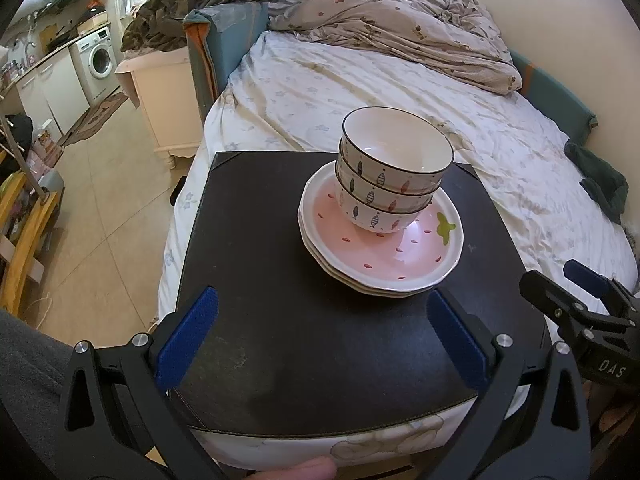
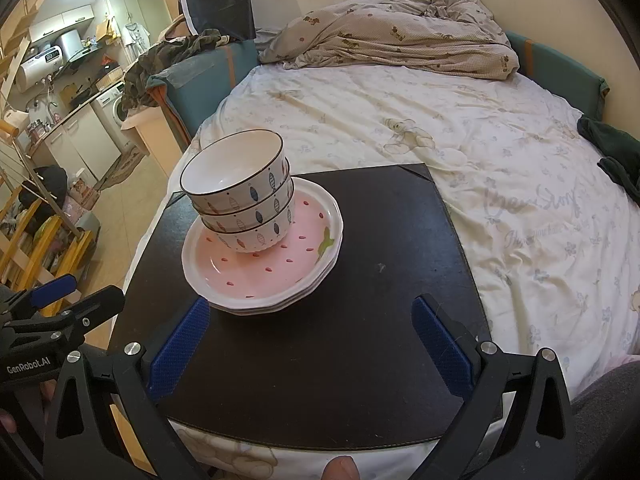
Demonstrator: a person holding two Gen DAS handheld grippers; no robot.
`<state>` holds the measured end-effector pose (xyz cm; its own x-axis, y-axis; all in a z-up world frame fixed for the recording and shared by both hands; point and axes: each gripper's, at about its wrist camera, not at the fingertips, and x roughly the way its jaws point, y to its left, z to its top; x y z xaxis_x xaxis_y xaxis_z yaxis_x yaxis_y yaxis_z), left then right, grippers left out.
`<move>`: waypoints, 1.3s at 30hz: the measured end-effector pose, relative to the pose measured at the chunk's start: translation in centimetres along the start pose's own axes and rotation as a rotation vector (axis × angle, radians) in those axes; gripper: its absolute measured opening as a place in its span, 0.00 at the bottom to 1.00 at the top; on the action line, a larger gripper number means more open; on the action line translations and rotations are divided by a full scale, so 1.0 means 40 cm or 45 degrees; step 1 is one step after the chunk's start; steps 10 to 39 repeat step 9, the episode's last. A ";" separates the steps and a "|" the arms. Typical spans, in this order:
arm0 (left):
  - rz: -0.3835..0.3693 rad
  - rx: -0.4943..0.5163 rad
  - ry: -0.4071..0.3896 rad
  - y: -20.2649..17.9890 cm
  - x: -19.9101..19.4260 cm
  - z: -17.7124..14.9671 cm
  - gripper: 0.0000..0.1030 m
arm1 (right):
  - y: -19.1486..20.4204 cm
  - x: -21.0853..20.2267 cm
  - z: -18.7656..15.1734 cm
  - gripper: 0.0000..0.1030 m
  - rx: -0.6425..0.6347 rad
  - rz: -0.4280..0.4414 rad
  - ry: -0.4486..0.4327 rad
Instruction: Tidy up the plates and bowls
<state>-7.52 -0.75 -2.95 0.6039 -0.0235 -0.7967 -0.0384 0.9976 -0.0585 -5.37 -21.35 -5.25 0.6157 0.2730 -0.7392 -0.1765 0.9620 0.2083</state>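
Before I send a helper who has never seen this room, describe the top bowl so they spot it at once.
On the bed lies a black mat carrying stacked pink plates. Three nested fish-patterned bowls stand on them; the top bowl is the highest, the only one showing its empty white inside.

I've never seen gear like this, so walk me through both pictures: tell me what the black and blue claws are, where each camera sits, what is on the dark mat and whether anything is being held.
No robot here: a person holds a two-finger clamp tool in each hand, each with a wide-angle camera looking forward along its fingers. One picture comes from the left gripper, the other from the right gripper. The blue strips are the finger pads.

A dark mat lies on a bed. On it stands a stack of pink plates, with a stack of three fish-pattern bowls nested on top.

Both grippers are open, short of the dishes, holding nothing. Each also shows at the other picture's edge.
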 end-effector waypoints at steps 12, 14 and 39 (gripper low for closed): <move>-0.008 -0.001 0.002 0.001 0.000 0.000 1.00 | 0.002 0.004 -0.001 1.00 -0.007 0.002 -0.003; -0.008 -0.001 0.002 0.001 0.000 0.000 1.00 | 0.002 0.004 -0.001 1.00 -0.007 0.002 -0.003; -0.008 -0.001 0.002 0.001 0.000 0.000 1.00 | 0.002 0.004 -0.001 1.00 -0.007 0.002 -0.003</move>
